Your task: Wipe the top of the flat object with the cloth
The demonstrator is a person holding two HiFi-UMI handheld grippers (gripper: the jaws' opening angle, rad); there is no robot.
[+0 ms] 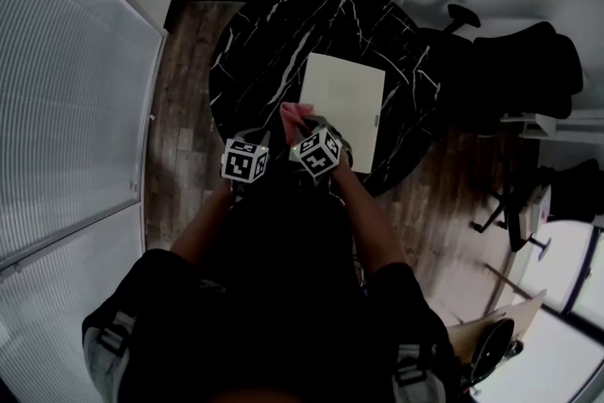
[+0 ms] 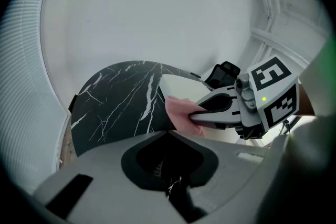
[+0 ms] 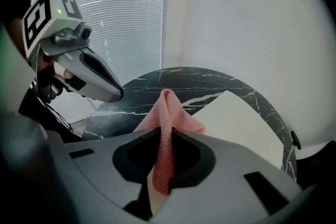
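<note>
Right gripper view: right gripper [image 3: 167, 132] jaws pinch pink cloth [image 3: 169, 107] at near edge of cream flat object [image 3: 239, 120], centre-right on black table [image 3: 142, 86]. Left gripper [image 2: 168, 135] jaws pressed together, empty. Best next: lower cloth flat, sweep edge to edge.

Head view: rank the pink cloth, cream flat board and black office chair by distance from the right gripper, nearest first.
1. Pink cloth, clamped in the right gripper's fingers.
2. Cream flat board, just ahead on the black marble table.
3. Black office chair, far right, beyond the table.
</note>
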